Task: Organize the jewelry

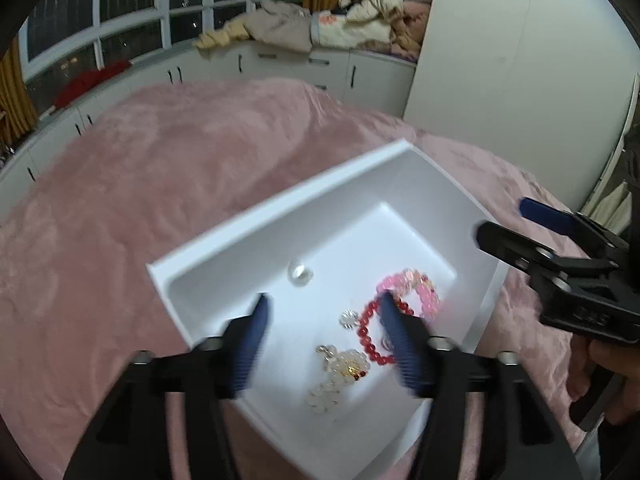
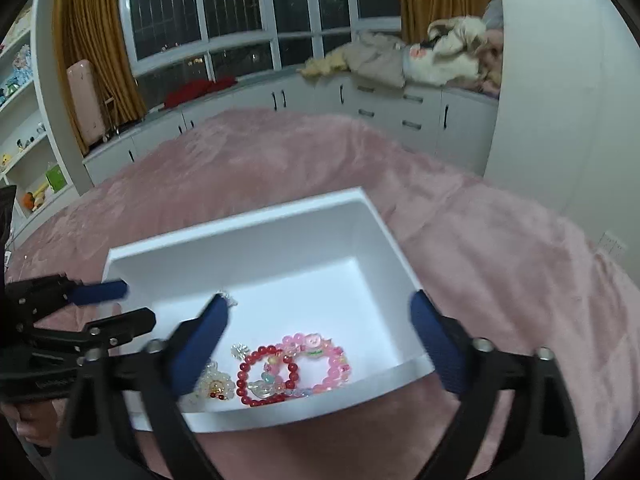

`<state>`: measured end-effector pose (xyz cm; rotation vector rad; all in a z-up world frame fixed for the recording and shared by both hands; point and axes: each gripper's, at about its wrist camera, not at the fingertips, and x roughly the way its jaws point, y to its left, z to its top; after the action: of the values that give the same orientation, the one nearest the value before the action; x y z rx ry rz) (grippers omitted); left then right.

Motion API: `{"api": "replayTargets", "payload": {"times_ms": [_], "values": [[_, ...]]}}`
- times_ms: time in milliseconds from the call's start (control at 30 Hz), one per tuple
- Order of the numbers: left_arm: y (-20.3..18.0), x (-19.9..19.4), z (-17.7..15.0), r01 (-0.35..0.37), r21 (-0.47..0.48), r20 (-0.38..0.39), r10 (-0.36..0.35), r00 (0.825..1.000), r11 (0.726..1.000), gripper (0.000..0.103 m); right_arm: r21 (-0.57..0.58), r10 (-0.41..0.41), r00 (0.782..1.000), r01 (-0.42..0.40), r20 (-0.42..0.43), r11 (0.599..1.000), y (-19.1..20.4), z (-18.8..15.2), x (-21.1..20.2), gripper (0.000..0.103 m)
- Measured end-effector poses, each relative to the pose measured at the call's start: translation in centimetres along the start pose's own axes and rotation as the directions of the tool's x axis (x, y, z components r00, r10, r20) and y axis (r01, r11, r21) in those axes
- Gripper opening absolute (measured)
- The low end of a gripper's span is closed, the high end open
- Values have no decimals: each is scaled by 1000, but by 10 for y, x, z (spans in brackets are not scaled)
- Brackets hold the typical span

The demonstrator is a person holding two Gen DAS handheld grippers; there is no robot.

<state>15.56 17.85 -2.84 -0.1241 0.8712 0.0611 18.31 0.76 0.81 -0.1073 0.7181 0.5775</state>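
A white box (image 1: 304,216) (image 2: 248,248) sits on a pink blanket. Inside it lie a red bead bracelet (image 1: 368,316) (image 2: 242,376), a pink bead bracelet (image 1: 428,296) (image 2: 340,364), a pale bead bracelet with a gold charm (image 1: 340,372) (image 2: 218,386), a small crystal flower (image 1: 349,318) (image 2: 240,350) and a clear bead (image 1: 299,272). My left gripper (image 1: 324,300) (image 2: 136,303) hangs open over the box's near left side, nothing between its pads. Over the box's near right side my right gripper (image 2: 318,302) (image 1: 502,220) stands wide open and holds nothing.
The pink blanket (image 1: 160,184) covers a bed that spreads far beyond the box. White cabinets (image 2: 384,108) under the windows carry a pile of clothes (image 1: 352,24). A white wardrobe (image 1: 500,80) stands at the right, open shelves (image 2: 24,128) at the left.
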Motion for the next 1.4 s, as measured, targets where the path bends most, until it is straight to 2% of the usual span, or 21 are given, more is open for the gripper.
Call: {"api": "replayTargets", "payload": {"times_ms": [33,67,100,200,300,433,633,800,1200,1400], "values": [[1,-8,2,-9,4,20,9,1000,1000,80,-3,2,1000,-2,9,1000,-1,2,-8,98],[1,-17,4,-24,8,37,24,999,1000,92,0,-4,1000,4,8,1000,-1,4,-16,98],[1,-25,6,-40,11,53,40,998,999,95,9,-2,1000,2,3,1000,-3,6,-20,98],[-1,-49,11,-54,33,85,51,995,998,95,59,30,999,-29,-22,998,-5,5,-36,98],[-5,-68,12,-76,59,103,69,992,995,95,90,19,999,-15,-43,996,-2,-2,-53,98],[-10,-83,4,-87,92,99,78,992,992,95,127,18,997,-8,-73,992,1,-16,-69,98],[-14,-89,-21,-77,108,63,70,996,991,95,123,4,994,10,-112,992,10,-42,-92,98],[-19,-93,-43,-78,130,38,73,997,989,95,119,-6,993,20,-114,993,13,-58,-110,98],[-34,-120,-77,-79,161,73,68,995,984,95,120,-5,997,14,-80,993,34,-84,-142,98],[-40,-122,-88,-118,178,82,105,991,977,95,100,-8,998,15,-68,995,45,-92,-153,98]]}}
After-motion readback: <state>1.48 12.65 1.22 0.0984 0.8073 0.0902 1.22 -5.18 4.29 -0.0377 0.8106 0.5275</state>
